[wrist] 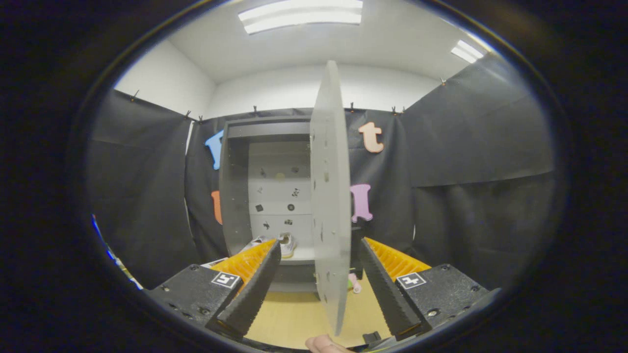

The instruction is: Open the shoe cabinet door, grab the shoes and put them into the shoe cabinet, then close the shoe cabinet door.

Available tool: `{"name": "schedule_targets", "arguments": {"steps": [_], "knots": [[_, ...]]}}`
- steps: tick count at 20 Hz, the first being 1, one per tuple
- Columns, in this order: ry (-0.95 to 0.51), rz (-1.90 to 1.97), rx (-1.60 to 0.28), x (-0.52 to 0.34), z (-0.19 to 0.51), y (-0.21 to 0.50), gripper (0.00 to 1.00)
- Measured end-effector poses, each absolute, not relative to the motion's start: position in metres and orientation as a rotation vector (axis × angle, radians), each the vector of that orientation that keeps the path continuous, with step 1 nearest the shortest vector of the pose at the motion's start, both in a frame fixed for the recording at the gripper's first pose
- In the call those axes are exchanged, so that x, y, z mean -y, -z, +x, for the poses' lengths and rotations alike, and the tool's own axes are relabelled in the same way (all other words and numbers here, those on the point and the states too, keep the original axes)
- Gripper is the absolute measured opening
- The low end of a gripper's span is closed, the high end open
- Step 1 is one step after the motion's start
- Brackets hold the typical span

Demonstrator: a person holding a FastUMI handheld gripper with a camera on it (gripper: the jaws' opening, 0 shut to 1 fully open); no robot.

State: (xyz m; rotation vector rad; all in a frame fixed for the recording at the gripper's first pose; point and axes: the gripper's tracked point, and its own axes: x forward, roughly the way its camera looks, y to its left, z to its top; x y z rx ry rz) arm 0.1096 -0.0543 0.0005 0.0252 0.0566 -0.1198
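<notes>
The grey shoe cabinet [235,196] stands open against the back wall. Its grey door [329,196] is swung out toward me, edge-on, and its lower part sits between my two fingers. My gripper [321,287] is open, one finger on each side of the door panel, and neither finger presses on it. A pair of white shoes [282,243] sits inside the cabinet on the bottom shelf, beyond my left finger and partly hidden by it.
Black cloth walls close in the booth on the left, right and back. The floor [294,318] under the fingers is pale wood. A small pink object [354,283] lies on the floor right of the door. A fingertip [324,344] shows below the door.
</notes>
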Motion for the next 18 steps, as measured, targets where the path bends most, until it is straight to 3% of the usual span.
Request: {"name": "schedule_targets", "arguments": {"steps": [4,9,18], "knots": [[0.219,-0.002,-0.059,0.121,0.095,-0.003,1.0],[0.301,-0.041,-0.119,0.187,0.136,0.02,1.0],[0.287,-0.07,-0.16,0.194,0.208,0.051,1.0]]}}
